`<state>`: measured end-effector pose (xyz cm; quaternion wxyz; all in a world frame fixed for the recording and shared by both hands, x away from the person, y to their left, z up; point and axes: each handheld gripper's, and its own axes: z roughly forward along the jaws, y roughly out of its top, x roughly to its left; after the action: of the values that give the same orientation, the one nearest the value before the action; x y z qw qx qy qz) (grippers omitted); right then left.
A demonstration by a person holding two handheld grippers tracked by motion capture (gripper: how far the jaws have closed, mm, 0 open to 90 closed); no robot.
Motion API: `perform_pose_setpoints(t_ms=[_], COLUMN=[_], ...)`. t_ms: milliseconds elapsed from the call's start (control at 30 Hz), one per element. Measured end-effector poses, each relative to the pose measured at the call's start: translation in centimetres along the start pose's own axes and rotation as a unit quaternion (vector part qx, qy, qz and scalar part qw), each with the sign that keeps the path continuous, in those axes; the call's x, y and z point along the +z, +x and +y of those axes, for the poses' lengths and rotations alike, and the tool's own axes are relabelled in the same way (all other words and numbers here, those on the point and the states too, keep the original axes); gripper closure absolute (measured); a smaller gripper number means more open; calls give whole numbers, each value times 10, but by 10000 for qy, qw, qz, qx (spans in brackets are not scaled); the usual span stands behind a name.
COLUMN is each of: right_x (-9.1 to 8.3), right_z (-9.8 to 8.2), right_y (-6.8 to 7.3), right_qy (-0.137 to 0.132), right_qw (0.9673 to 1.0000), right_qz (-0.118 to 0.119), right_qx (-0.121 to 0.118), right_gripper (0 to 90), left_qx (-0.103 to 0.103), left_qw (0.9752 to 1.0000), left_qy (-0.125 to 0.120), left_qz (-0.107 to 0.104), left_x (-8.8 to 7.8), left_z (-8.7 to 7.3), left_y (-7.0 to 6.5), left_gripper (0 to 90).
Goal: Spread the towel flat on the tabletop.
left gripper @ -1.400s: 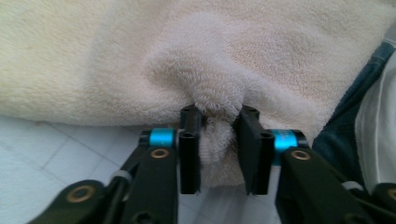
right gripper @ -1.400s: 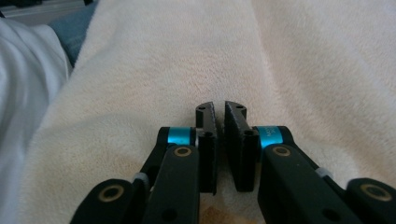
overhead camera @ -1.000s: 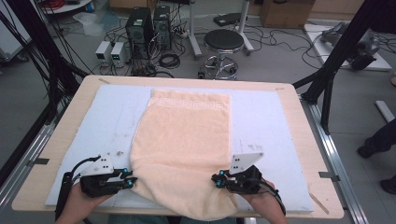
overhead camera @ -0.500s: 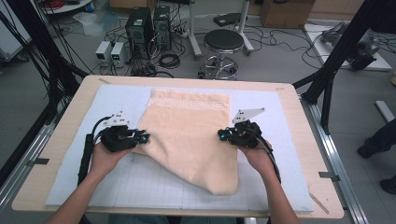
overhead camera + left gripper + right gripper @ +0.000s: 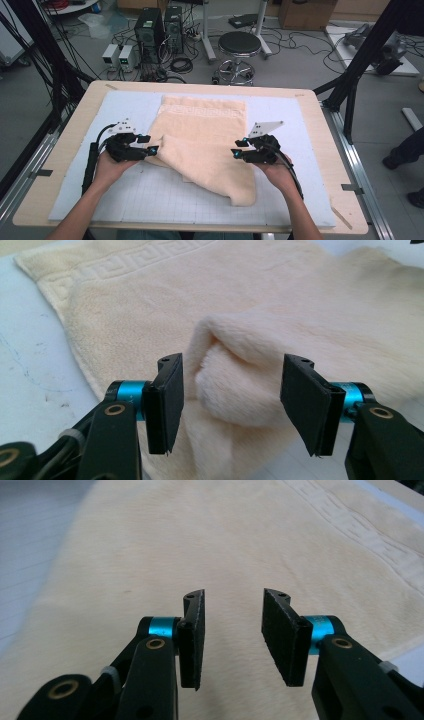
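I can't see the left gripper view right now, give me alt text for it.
The left gripper has its two black jaws standing apart, just opened, with a puffed-up fold of the cream towel between them and no pad pressing on it. The rest of the towel lies beyond on the pale blue mat, its patterned border at the top left.

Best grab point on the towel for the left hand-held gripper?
Probably the raised fold hump of the towel, lying between the open jaws of the left hand-held gripper. Come straight ahead from the towel's left edge; there the cloth stands proud of the flat layer.
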<state>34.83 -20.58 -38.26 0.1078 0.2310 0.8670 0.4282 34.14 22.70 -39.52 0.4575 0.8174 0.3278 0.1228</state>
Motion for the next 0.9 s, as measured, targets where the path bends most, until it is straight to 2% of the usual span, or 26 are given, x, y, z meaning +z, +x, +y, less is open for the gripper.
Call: perform_pose_setpoints(t_ms=[133, 233, 300, 433, 533, 600, 700, 800, 867, 900], right_x=[-10, -14, -14, -12, -9, -6, 3, 13, 15, 14], right_z=[-6, -14, -20, -31, -35, -36, -37, -38, -37, -36], right_y=[23, 39, 49, 63, 69, 71, 73, 72, 71, 71], right_qy=[-34, -48, 26, 76, 60, 75, 317, 635, 649, 591], right_qw=[9998, 9996, 9993, 9989, 9983, 9978, 9977, 9960, 9955, 9957], right_qz=[133, 232, 263, 405, 572, 653, 543, 369, 406, 400], right_qx=[-119, -176, -247, -204, -135, -115, -247, -502, -556, -583], right_gripper=[577, 545, 524, 459, 426, 431, 532, 760, 860, 879], left_qx=[198, 310, 342, 401, 450, 462, 368, 412, 525, 530], left_qw=[9996, 9993, 9993, 9991, 9988, 9988, 9991, 9989, 9985, 9985], left_qy=[-67, -35, 43, 116, 170, 171, 209, 209, 164, 113], left_qz=[-186, -213, -143, -66, 27, 41, 97, 42, 43, -13], left_x=[-10, -10, -6, 4, 11, 15, 19, 15, 9, 4], left_z=[-10, -19, -21, -21, -18, -17, -16, -16, -16, -16], left_y=[-15, -24, -27, -29, -29, -26, -25, -25, -28, -28], left_gripper=[425, 427, 426, 420, 425, 473, 610, 770, 840, 874])
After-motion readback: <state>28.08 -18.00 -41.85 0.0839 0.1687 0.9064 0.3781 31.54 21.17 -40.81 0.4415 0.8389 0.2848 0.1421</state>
